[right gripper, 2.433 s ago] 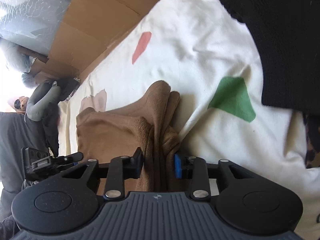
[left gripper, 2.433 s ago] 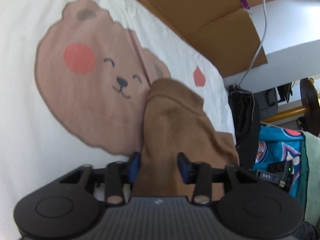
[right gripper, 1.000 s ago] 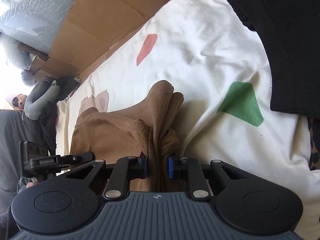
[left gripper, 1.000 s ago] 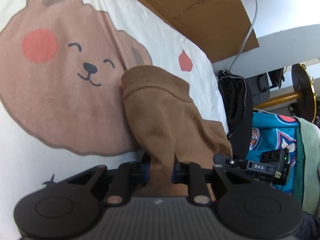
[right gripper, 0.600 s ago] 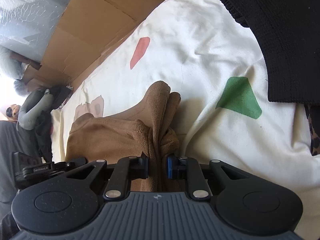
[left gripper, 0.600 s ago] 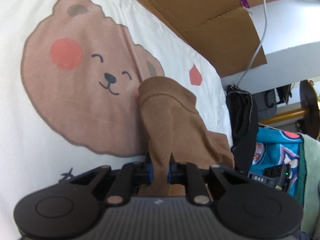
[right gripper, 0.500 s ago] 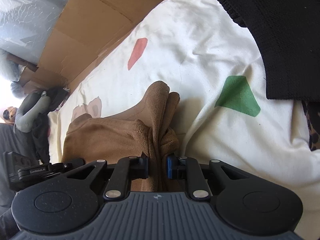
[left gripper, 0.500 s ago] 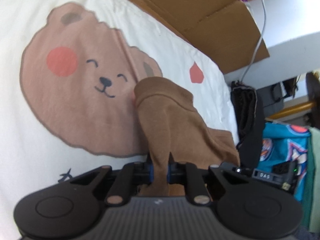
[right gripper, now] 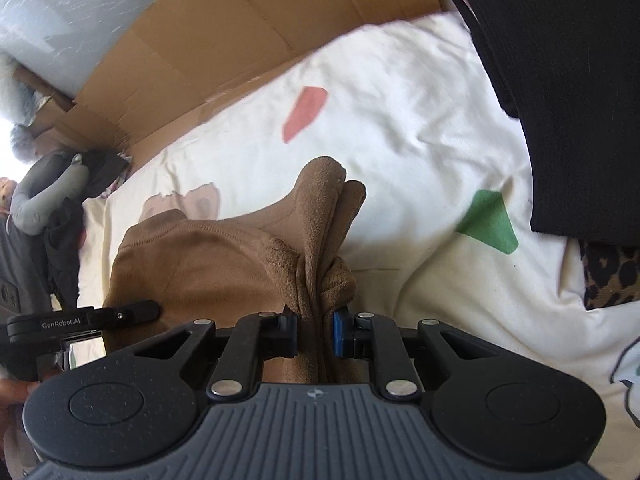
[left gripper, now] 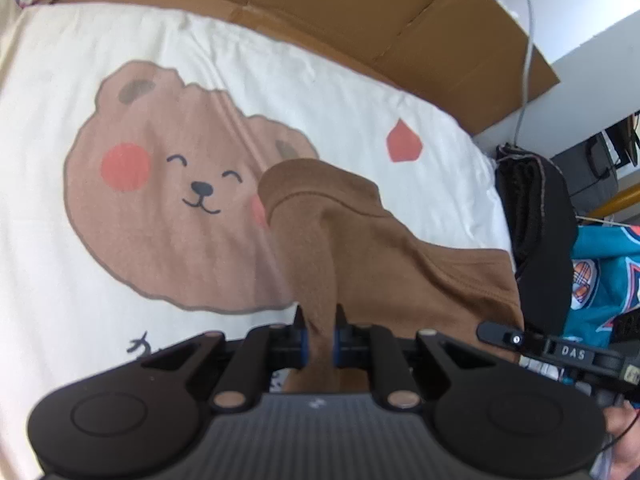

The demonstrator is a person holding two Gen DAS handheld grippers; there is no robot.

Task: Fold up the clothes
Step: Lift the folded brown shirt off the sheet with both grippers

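A brown fleece garment [left gripper: 360, 240] lies bunched on a cream bedsheet [left gripper: 60, 280] printed with a bear face. My left gripper [left gripper: 319, 340] is shut on a fold of the brown garment, which rises between its blue pads. In the right wrist view the same brown garment [right gripper: 224, 264] hangs in thick folds, and my right gripper [right gripper: 315, 334] is shut on its bunched edge. The other gripper's tip [right gripper: 132, 310] shows at the left of that view, beside the cloth.
Flattened cardboard [left gripper: 360, 12] lines the far side of the bed. A black garment [right gripper: 560, 80] lies at the right on the sheet [right gripper: 400, 120], with a leopard-print piece [right gripper: 612, 276] under it. A teal printed garment [left gripper: 600, 280] and a black cloth pile [left gripper: 532, 208] sit beyond the bed edge.
Both grippers went from open around the brown cloth to shut on it. Since then both have lifted and tipped back with the cloth, so more of the sheet and cardboard shows.
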